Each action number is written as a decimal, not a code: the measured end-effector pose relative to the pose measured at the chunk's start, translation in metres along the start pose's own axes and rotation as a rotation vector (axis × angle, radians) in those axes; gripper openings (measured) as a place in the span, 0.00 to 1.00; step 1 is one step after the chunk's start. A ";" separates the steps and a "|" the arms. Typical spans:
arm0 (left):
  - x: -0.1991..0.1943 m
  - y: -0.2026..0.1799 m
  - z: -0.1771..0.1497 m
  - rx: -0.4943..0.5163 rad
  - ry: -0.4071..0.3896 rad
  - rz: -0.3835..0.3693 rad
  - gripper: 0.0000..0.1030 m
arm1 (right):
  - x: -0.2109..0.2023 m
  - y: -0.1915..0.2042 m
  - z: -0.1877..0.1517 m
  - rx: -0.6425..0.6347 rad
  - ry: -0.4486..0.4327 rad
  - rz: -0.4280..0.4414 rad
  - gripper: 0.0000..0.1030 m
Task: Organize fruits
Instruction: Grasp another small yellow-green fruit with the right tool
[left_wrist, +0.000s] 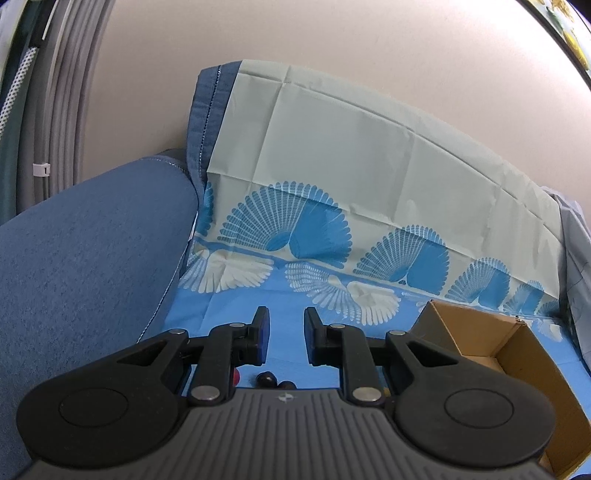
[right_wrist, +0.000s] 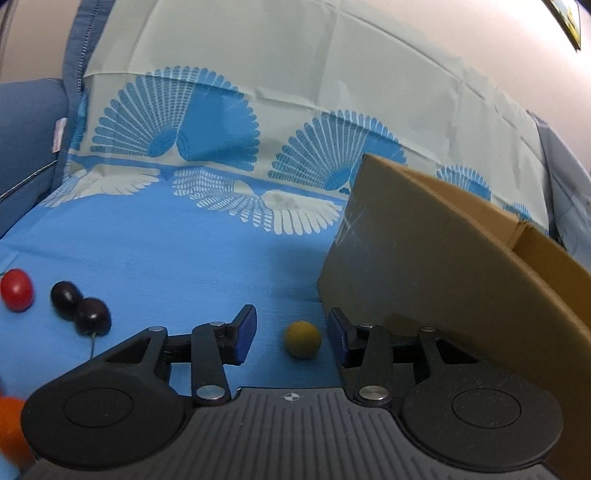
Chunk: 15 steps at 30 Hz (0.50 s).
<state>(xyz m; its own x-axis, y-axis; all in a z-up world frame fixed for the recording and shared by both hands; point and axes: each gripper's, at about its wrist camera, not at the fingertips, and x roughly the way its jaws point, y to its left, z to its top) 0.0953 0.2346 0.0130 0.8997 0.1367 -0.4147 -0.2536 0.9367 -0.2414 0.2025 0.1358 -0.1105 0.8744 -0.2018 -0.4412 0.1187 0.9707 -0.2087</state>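
My right claw hangs open around a small yellow-green fruit on the blue cloth, just beside the cardboard box. My left claw is open, empty; below it sit what look like two dark plums.

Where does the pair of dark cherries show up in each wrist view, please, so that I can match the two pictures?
Left wrist view: the dark cherries peek out at bottom centre, just above the gripper body, between the fingers of the left gripper.
Right wrist view: they lie at lower left, right of the red fruit.
Shared landmark: the cardboard box, at the right in both.
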 end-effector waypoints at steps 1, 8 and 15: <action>0.000 0.000 0.000 0.002 0.001 0.001 0.22 | 0.005 0.002 -0.001 -0.006 0.006 -0.009 0.42; 0.002 0.001 0.000 0.008 0.003 0.001 0.22 | 0.027 0.013 0.001 -0.029 0.066 -0.085 0.38; 0.008 0.005 0.001 -0.001 0.023 0.020 0.22 | 0.035 0.003 -0.001 0.031 0.101 -0.051 0.26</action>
<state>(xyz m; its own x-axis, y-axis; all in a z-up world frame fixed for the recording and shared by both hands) 0.1018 0.2407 0.0092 0.8860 0.1474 -0.4396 -0.2713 0.9336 -0.2339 0.2333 0.1318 -0.1281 0.8154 -0.2616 -0.5164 0.1778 0.9621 -0.2067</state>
